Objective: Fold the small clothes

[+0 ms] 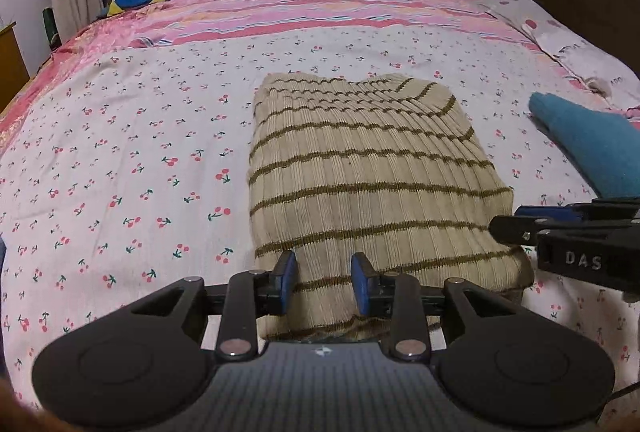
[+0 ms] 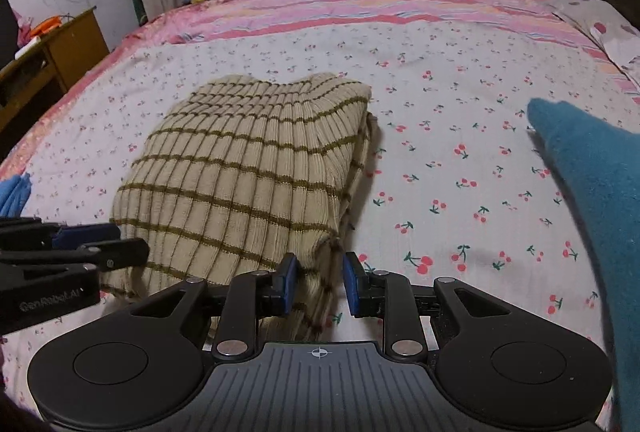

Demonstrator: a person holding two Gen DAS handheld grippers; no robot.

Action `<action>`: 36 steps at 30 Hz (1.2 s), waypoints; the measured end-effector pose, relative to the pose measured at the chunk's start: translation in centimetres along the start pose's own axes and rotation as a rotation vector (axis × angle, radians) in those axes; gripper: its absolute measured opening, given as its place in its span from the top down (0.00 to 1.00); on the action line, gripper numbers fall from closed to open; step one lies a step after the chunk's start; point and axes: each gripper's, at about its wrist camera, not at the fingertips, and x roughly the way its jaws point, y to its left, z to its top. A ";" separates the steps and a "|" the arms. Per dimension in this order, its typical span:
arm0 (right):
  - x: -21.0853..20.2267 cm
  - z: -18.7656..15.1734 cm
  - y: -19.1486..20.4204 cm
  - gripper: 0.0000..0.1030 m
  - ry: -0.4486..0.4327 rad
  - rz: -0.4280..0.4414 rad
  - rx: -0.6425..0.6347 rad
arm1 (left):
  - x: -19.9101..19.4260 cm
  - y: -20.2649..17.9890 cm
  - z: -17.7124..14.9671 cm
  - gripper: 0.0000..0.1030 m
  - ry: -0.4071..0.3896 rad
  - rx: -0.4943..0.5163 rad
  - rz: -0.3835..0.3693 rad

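Left wrist view shows your left gripper (image 1: 324, 282) with its jaws spread a little, blue pads apart and nothing pinched; the near hem of the striped ribbed sweater (image 1: 360, 167) lies directly ahead of and beneath the gap. From the right wrist view, your right gripper (image 2: 318, 284) also has its jaws parted, pinching nothing, and the sweater's near right corner sits between and just below the pads, with the rest of the garment spreading ahead and off to the left of them. It rests folded into a rough rectangle on the cherry-print bedsheet (image 1: 120, 151)

Expect this knit to be soft, light and floppy: it probably sags and stretches when lifted, and stacked layers may slide apart. Its ribbed surface should grip the pads well, so slipping looks unlikely. Take hold at the near corners, one per gripper, catching every layer at the edge rather than only the top one. A teal garment (image 2: 592, 183) lies to the right of your right jaws, well clear of the sweater; leave it alone
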 end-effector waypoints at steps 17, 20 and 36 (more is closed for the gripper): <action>-2.8 -1.7 1.2 0.75 -0.020 0.019 0.036 | -1.1 -0.3 -1.0 0.56 0.004 -0.001 0.008; -3.2 -2.2 1.5 0.74 -0.022 0.016 0.033 | -1.4 -0.5 -1.4 0.51 0.005 -0.002 0.017; -4.9 -4.5 3.2 0.63 -0.023 -0.008 0.034 | -3.0 -1.7 -3.7 0.21 0.001 0.005 0.114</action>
